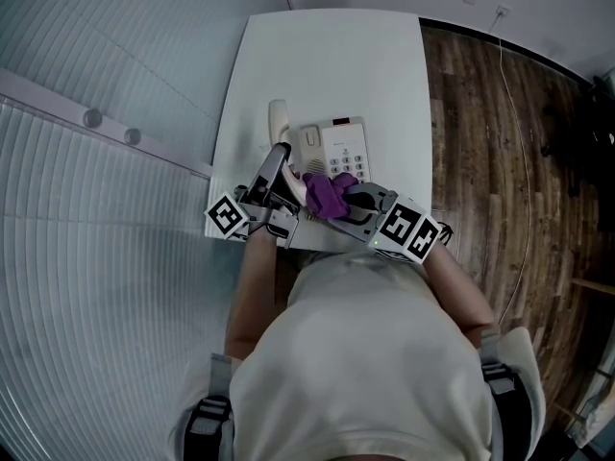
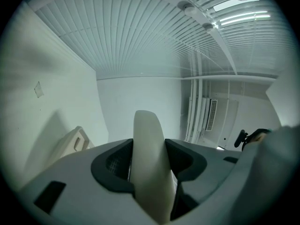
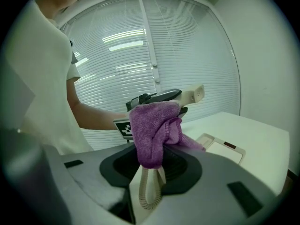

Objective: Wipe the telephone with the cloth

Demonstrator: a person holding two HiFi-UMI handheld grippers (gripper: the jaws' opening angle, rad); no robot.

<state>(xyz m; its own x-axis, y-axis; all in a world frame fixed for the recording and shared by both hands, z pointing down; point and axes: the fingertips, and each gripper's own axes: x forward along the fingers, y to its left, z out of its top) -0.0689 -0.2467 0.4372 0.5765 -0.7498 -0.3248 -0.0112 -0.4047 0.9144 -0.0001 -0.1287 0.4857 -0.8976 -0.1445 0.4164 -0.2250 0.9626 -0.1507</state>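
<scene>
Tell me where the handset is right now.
Head view, left of centre: the handset is off the telephone base, clamped in the left gripper, just left of the purple cloth.

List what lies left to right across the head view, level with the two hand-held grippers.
From the left: window blinds → left hand-held gripper, clamped on the handset → purple cloth → right hand-held gripper, gripping that cloth → wooden floor.

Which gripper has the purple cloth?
The right gripper: it pinches the purple cloth, while the left gripper grips the cream handset.
</scene>
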